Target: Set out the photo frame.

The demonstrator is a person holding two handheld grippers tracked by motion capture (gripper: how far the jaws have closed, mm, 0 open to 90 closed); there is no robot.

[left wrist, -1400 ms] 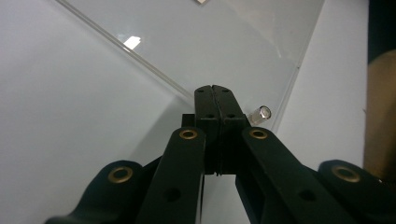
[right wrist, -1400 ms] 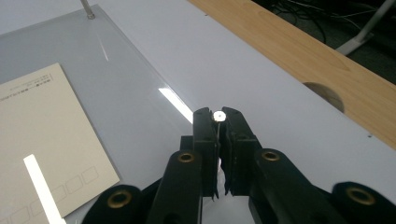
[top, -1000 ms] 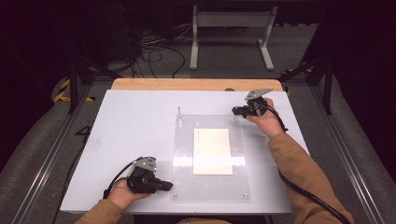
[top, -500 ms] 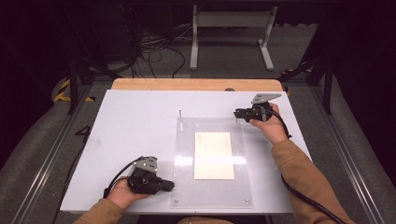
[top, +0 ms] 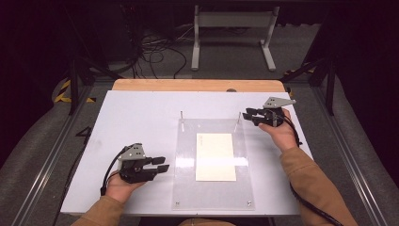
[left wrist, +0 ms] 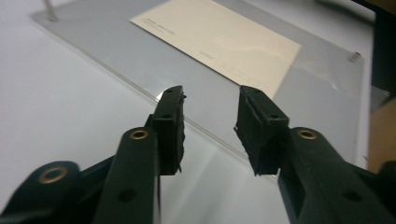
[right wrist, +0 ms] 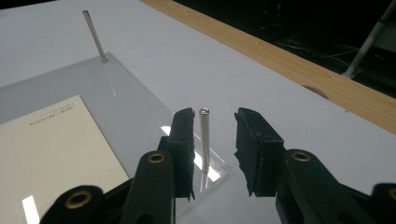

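Note:
A clear acrylic plate [top: 186, 188] lies on the white table, with a cream card [top: 215, 156] on its middle. A thin metal pin stands at each far corner, one on the left [top: 181, 114] and one on the right [top: 238, 116]. My right gripper [top: 245, 114] is open at the right pin. In the right gripper view that pin [right wrist: 204, 135] stands upright between the jaws of my right gripper [right wrist: 212, 116], and neither jaw touches it. My left gripper [top: 163, 164] is open beside the plate's left edge. In the left gripper view my left gripper [left wrist: 210, 98] points across that edge toward the card [left wrist: 219, 39].
The white tabletop [top: 136, 117] has a wooden strip [top: 197, 85] along its far edge. Small screws sit at the plate's near corners [top: 177, 204]. Cables and a metal stand [top: 230, 28] lie on the floor beyond the table. Cables trail from both grippers.
My left gripper has moved a little away from the table's near edge, along the plate's left side. My right gripper has shifted slightly by the right pin.

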